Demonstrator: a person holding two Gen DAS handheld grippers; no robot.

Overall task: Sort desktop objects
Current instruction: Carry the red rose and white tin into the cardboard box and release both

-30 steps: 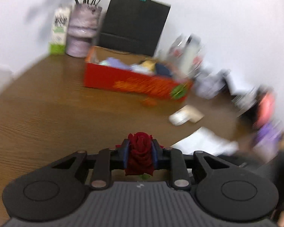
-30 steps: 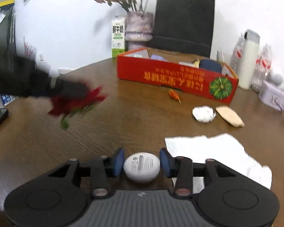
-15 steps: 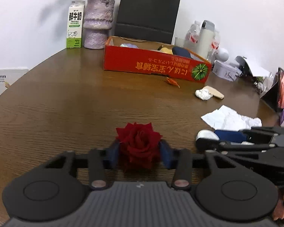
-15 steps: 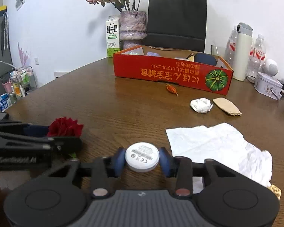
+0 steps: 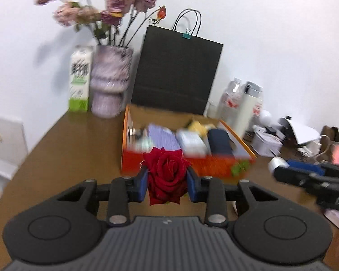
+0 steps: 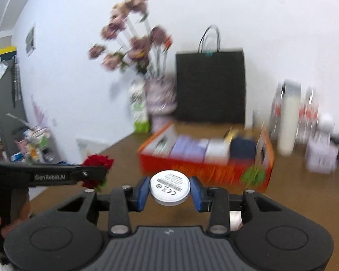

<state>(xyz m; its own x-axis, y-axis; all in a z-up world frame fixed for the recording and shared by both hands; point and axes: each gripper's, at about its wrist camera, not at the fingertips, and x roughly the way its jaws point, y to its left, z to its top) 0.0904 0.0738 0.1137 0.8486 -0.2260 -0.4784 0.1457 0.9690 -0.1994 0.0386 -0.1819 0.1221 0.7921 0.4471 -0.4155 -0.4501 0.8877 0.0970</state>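
The left tongs grip a red rose between their blue pads, held up off the brown counter just near of the orange box. The right tongs clamp a round white puck, label side up, also in the air on the near side of that box. Inside the box lie blurred packets. Far behind stand a purple vase, a milk carton and a black paper bag.
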